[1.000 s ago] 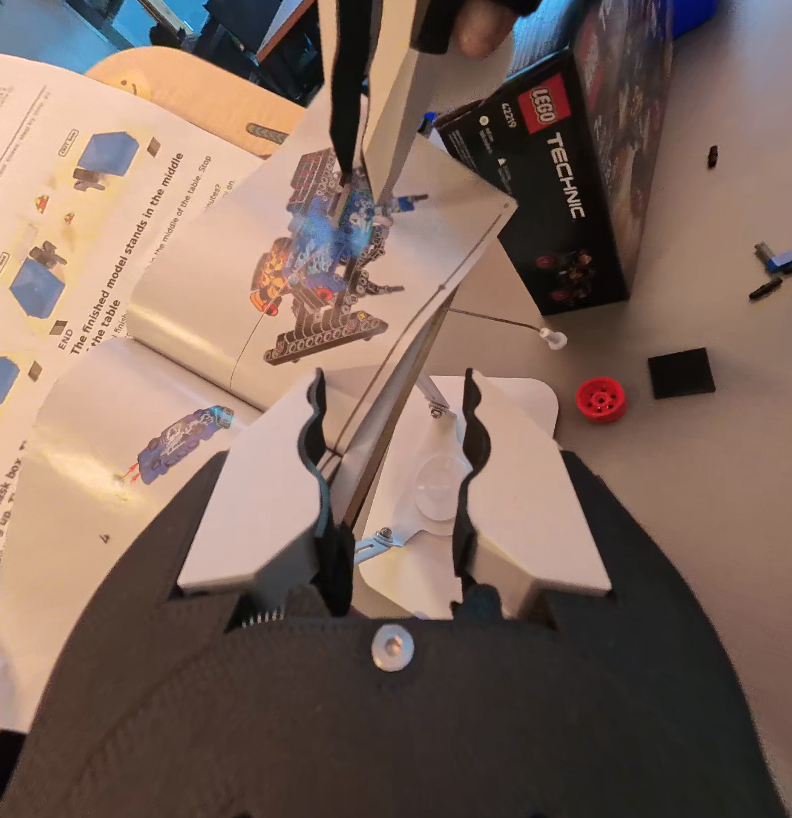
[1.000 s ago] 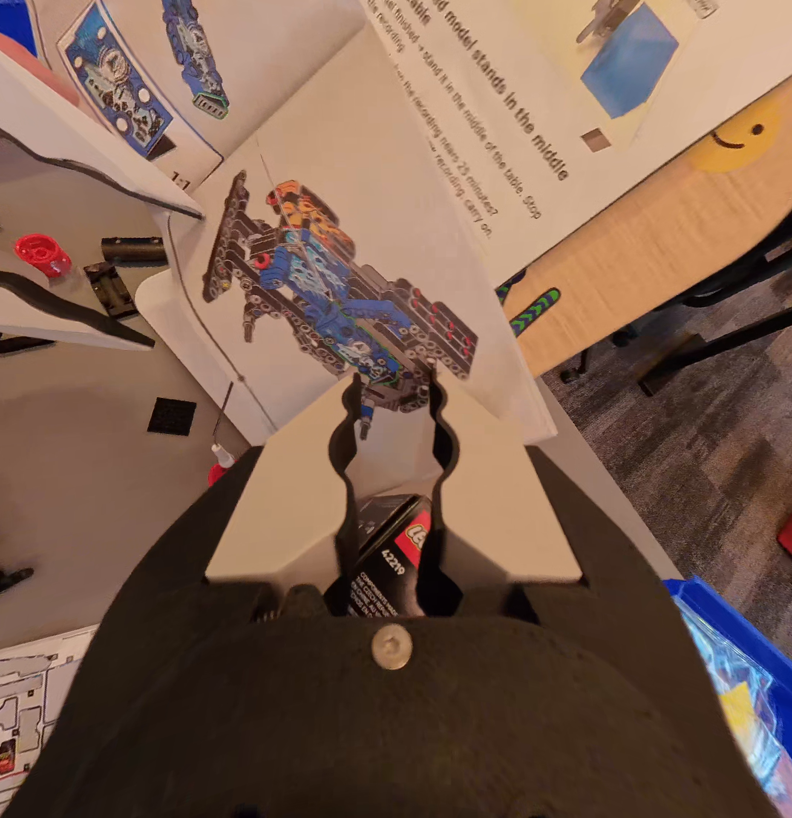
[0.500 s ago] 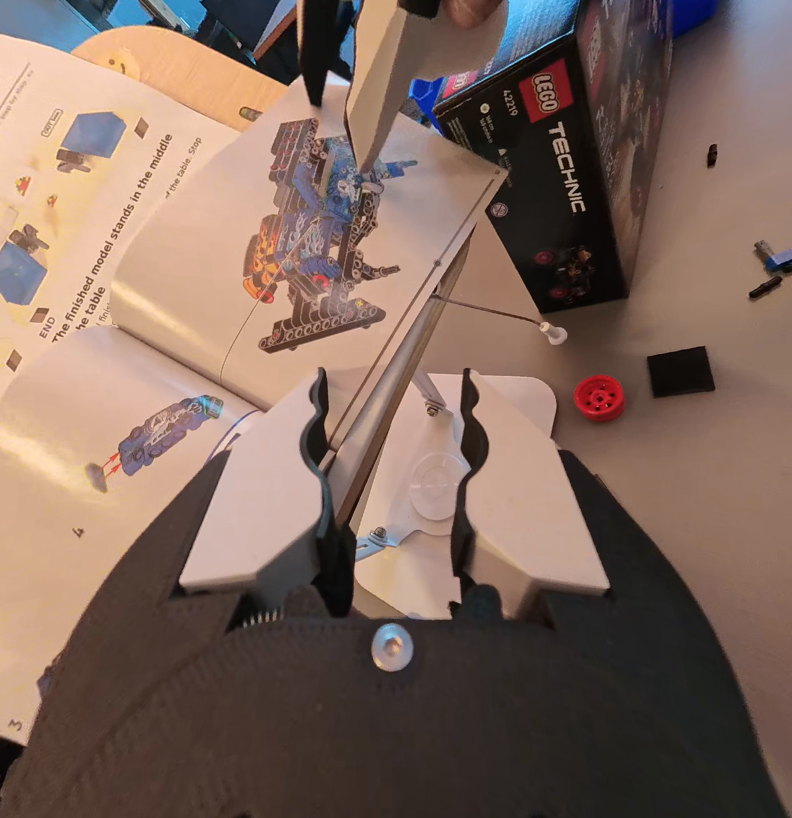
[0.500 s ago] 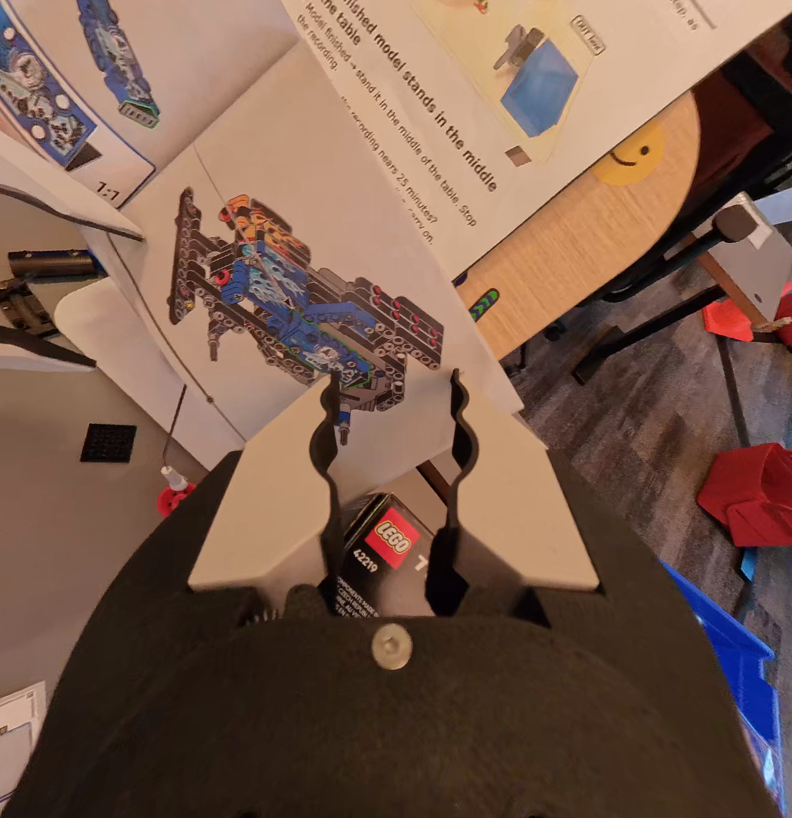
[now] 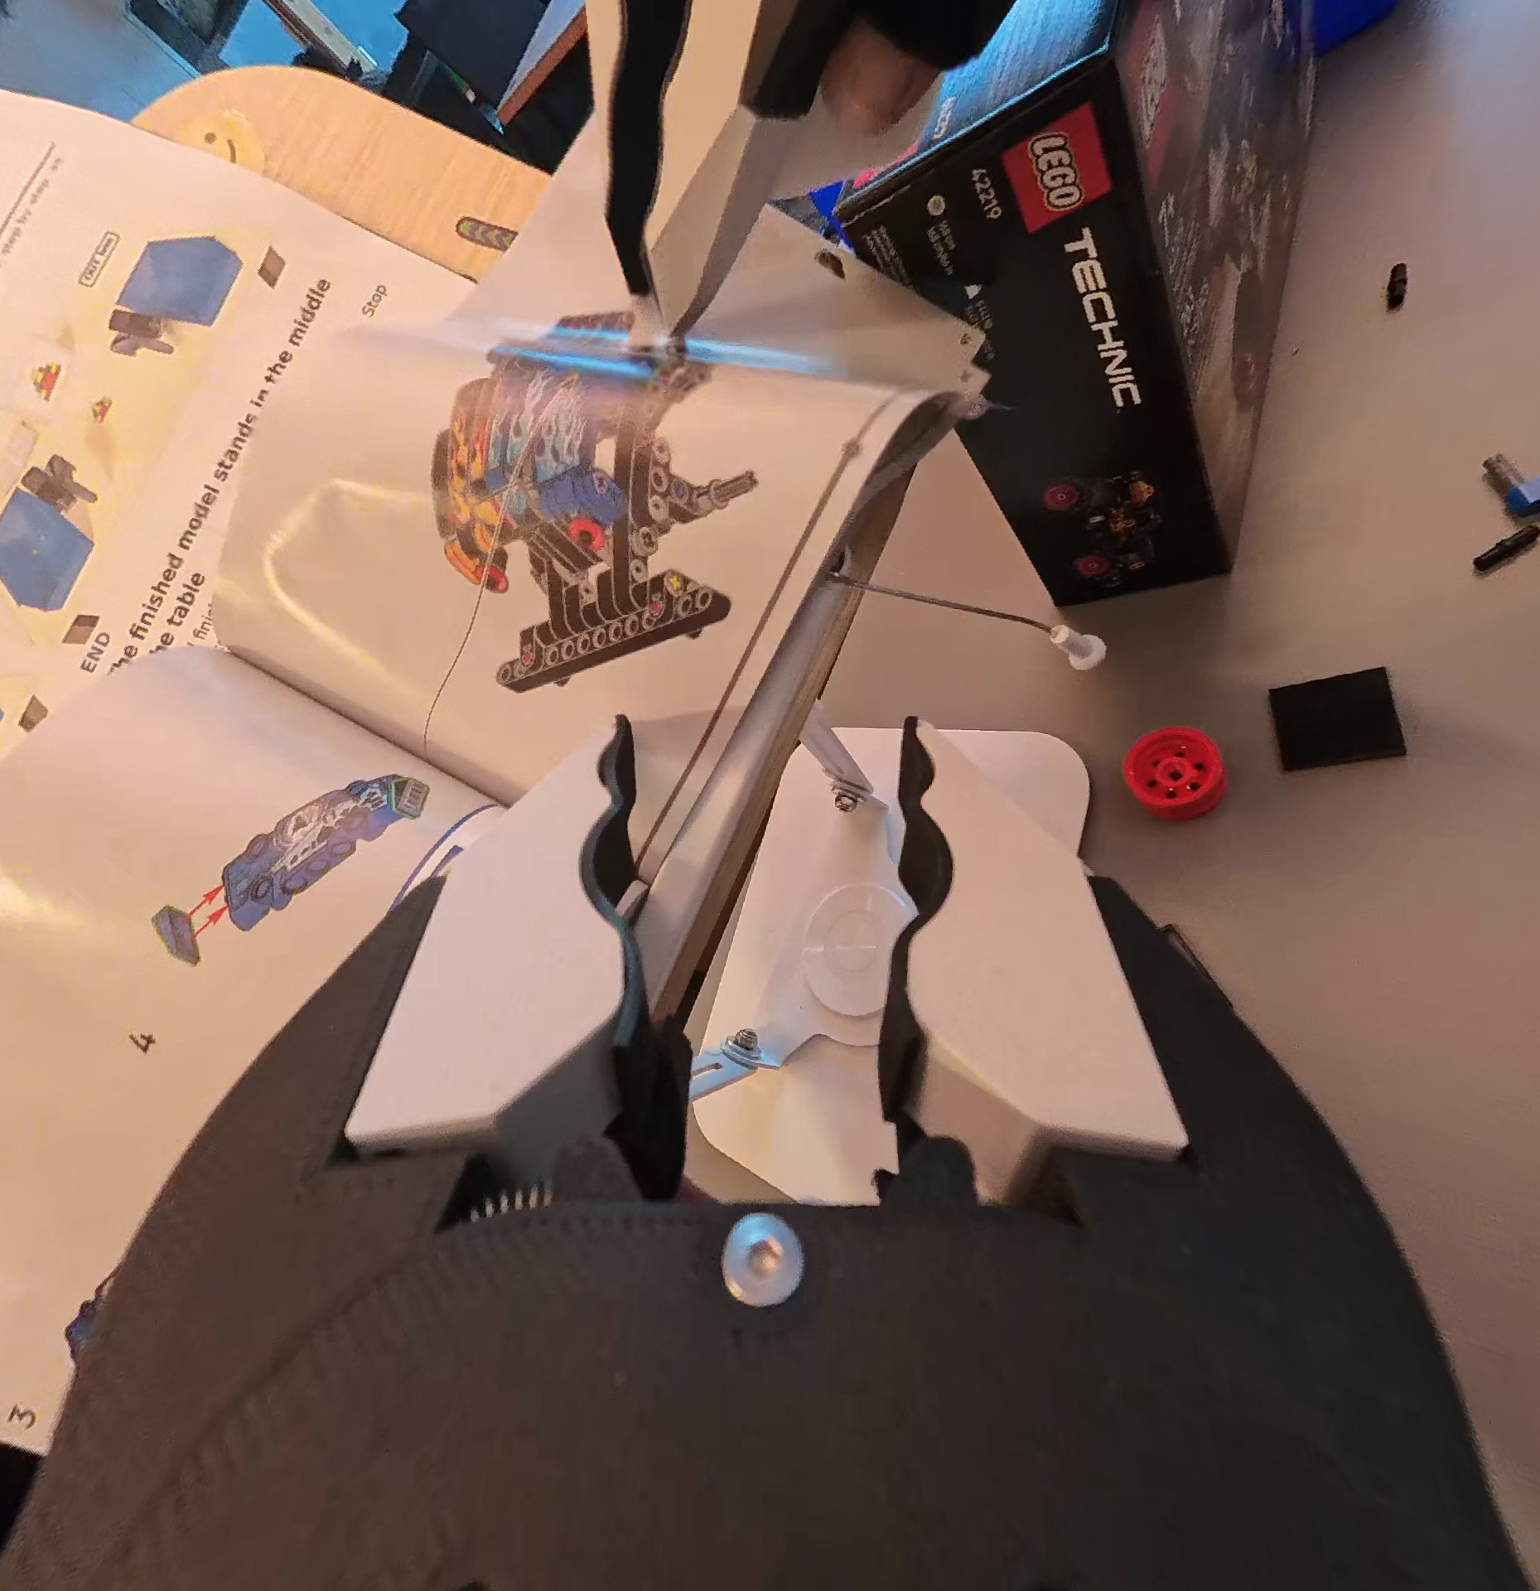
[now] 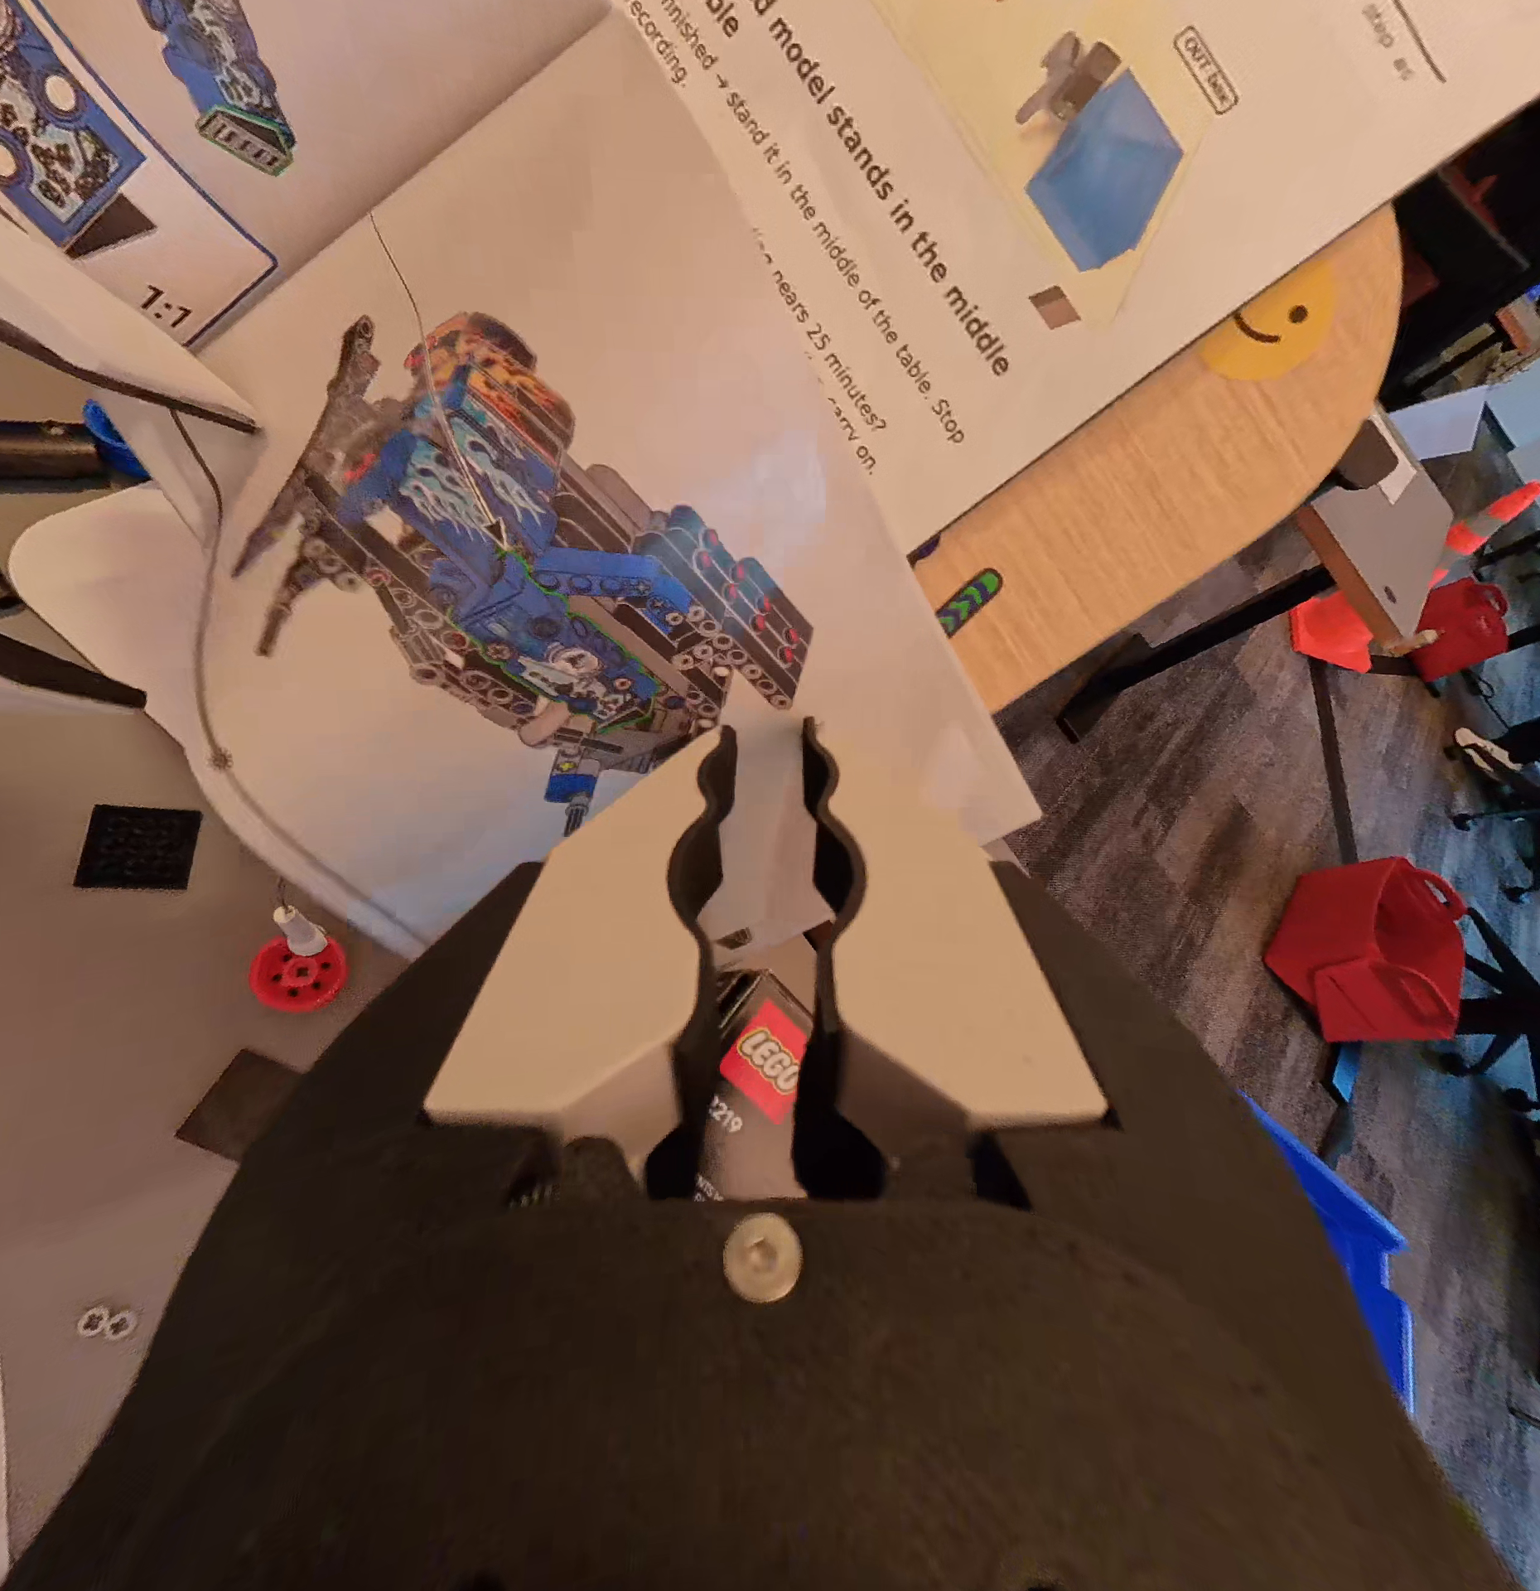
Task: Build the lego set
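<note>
The instruction booklet [image 5: 387, 534] lies open on a white stand [image 5: 990, 775]; its right page shows a blue and black model. My left gripper [image 5: 762, 758] is open and low over the stand, with the stand's edge and the page edge between its fingers, close to the left one. My right gripper [image 6: 768, 732] is shut on the far edge of that page [image 6: 577, 344]. It shows at the top of the left wrist view [image 5: 663, 327], where the page edge curls up. The black set box [image 5: 1119, 362] stands behind the booklet.
A red wheel hub [image 5: 1175, 773] and a black square plate [image 5: 1337, 719] lie on the grey table right of the stand. Small black pins [image 5: 1506, 547] and a blue part [image 5: 1536, 495] lie farther right. A printed sheet [image 5: 103, 387] lies left. A blue bin [image 6: 1334, 1248] sits by the table edge. The tips of one gripper are about 12 centimeters away from the tips of the other.
My right gripper opened, then closed on the page's far edge and bent it up and over. My left gripper has hardly moved.
</note>
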`<state>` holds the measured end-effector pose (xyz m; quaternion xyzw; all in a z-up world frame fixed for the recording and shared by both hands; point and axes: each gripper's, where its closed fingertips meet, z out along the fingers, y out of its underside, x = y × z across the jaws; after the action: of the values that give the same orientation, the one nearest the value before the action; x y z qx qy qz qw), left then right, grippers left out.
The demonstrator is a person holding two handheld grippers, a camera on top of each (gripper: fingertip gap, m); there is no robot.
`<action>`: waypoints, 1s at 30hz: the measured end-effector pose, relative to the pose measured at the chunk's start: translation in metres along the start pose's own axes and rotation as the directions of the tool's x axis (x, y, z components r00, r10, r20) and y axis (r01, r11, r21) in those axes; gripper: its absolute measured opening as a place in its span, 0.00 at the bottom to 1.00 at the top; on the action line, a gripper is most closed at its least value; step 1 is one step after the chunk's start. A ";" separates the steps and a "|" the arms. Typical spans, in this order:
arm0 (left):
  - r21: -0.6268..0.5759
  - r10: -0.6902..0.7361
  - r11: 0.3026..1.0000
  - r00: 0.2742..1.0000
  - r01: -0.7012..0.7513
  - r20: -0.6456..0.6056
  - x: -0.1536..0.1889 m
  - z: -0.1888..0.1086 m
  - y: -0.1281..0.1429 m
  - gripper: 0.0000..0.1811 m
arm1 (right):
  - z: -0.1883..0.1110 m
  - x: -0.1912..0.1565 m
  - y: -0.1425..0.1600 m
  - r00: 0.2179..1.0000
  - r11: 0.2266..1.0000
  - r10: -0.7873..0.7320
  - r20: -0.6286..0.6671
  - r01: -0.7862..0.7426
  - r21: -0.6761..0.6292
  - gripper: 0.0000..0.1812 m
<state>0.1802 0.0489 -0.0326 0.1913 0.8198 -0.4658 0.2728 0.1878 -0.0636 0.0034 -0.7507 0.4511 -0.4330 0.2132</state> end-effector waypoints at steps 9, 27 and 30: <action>0.011 -0.007 1.000 1.000 0.007 -0.007 -0.002 -0.003 0.000 0.32 | -0.002 -0.005 -0.007 0.999 1.000 -0.015 0.028 0.015 0.016 0.00; -0.009 -0.001 1.000 1.000 0.002 0.026 -0.009 -0.003 0.006 0.32 | -0.007 0.015 -0.005 0.997 0.998 0.067 -0.033 -0.067 0.012 0.41; -0.009 -0.001 1.000 1.000 0.001 0.027 -0.009 -0.003 0.006 0.33 | -0.001 0.013 -0.001 0.997 0.997 0.072 -0.020 -0.072 0.002 0.40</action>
<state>0.1898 0.0538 -0.0298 0.1831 0.8182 -0.4647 0.2846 0.1906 -0.0743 0.0104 -0.7294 0.4797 -0.4328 0.2248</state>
